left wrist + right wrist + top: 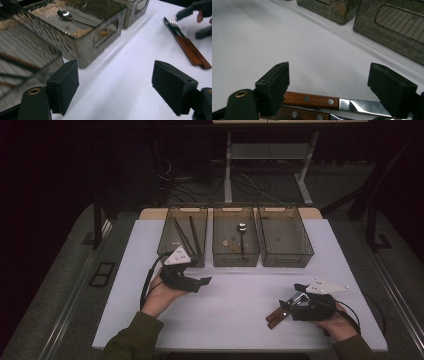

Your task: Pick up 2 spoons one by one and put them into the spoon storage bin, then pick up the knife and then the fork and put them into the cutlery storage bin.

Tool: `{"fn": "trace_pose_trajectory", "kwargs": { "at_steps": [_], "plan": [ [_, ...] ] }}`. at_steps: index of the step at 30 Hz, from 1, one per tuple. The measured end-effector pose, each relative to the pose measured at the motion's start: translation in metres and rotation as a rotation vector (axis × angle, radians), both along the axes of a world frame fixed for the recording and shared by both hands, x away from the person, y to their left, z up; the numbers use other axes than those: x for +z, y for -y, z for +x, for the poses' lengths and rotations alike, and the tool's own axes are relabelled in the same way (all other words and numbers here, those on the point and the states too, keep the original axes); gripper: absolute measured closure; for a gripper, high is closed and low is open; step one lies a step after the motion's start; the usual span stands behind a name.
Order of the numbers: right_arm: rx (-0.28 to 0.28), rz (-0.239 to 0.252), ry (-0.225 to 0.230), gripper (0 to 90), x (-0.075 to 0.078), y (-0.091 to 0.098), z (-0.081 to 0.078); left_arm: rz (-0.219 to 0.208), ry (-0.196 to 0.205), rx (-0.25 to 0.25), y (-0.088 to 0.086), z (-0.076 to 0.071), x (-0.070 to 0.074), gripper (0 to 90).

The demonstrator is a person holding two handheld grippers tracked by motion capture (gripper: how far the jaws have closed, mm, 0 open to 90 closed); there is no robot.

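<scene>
in the high view the left gripper [202,281] sits left of centre, just below the leftmost of 3 smoky clear bins [184,236] lined along the top edge of the white table [235,310]. its jaws stand wide with nothing between them; the left gripper view shows bare table between the 2 black pads [63,86].

the right gripper [296,295] is at the lower right of the high view, lying over a knife [282,308] and a fork [276,317], both wooden-handled and lying side by side on the table. in the right gripper view, along the bottom of the frame, the knife [329,101] lies crosswise between the wide jaws, with its riveted handle against the left pad [273,86] and its blade reaching toward the right pad; whether the pads press on it cannot be told. the second handle [299,115] lies just below it.

in the left gripper view the cutlery pair [187,47] lies at the upper right, with the fork tines pointing to the top edge.

the middle bin [235,240] holds a spoon [242,231], and the left bin holds 2 dark sticks [187,237]. the right bin [284,239] sits beside them.
</scene>
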State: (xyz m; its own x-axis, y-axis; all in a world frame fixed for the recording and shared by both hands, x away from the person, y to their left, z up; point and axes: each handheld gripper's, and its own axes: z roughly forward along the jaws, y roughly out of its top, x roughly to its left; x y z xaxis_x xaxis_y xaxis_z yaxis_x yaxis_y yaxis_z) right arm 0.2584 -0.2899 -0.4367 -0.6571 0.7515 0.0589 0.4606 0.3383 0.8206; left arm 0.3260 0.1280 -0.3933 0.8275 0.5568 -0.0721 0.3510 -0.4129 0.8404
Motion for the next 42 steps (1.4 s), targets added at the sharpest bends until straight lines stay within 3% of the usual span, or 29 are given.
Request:
{"fn": "trace_pose_trajectory", "kwargs": {
  "at_steps": [8,15,18,22,33,35,42],
  "plan": [
    [0.017,-0.003,-0.043,17.8,0.003,0.003,0.001,-0.002,-0.017,0.013,-0.017,-0.026,-0.018,13.7],
    [0.045,-0.003,-0.081,18.7,0.011,0.012,0.001,-0.003,-0.046,0.013,-0.025,-0.04,-0.03,5.5],
    [0.047,-0.017,-0.087,26.2,0.012,0.013,0.0,-0.006,-0.055,0.01,-0.026,-0.044,-0.033,0.3],
    [0.077,-0.027,-0.105,38.0,0.012,0.012,-0.002,-0.012,-0.06,0.011,-0.028,-0.049,-0.037,0.0],
    [0.209,-0.062,-0.147,85.7,0.01,0.006,-0.016,-0.015,-0.065,0.008,-0.033,-0.052,-0.041,0.0],
    [0.237,-0.07,-0.149,89.7,0.009,0.006,-0.02,-0.019,-0.069,0.002,-0.032,-0.052,-0.042,0.0],
    [0.337,-0.101,-0.177,89.9,0.003,-0.007,-0.025,-0.007,-0.077,-0.019,-0.029,-0.052,-0.045,0.0]
  ]
}}
